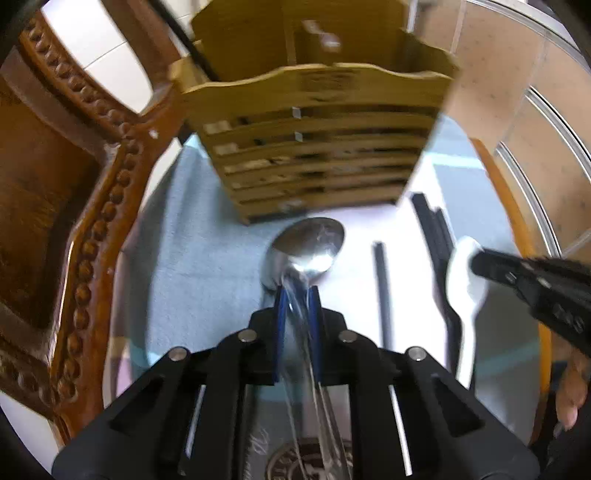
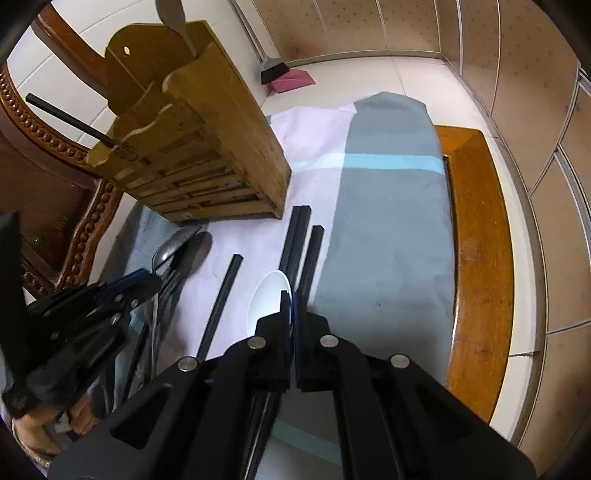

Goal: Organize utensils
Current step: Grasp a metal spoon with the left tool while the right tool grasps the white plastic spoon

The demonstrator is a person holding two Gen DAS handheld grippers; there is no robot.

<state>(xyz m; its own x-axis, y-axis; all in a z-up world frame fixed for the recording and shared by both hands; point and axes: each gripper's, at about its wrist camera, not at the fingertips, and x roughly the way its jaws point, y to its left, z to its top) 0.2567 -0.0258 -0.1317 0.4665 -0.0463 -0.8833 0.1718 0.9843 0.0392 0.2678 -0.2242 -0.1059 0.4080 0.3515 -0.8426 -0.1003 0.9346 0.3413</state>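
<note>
A slatted wooden utensil holder (image 1: 314, 147) stands at the far side of the cloth; it also shows in the right wrist view (image 2: 199, 147), holding a black chopstick (image 2: 66, 118) and a metal utensil (image 2: 173, 18). My left gripper (image 1: 297, 291) is shut on a metal spoon (image 1: 306, 251), bowl pointing at the holder's base. My right gripper (image 2: 293, 299) is shut on a white spoon (image 2: 267, 299), which also shows in the left wrist view (image 1: 463, 280). Black chopsticks (image 2: 299, 240) lie on the cloth between the grippers.
A grey and white cloth (image 2: 388, 221) covers the table. A carved wooden chair (image 1: 74, 221) stands at the left. The table's wooden edge (image 2: 480, 258) runs on the right. A dustpan and brush (image 2: 284, 75) lie on the tiled floor beyond.
</note>
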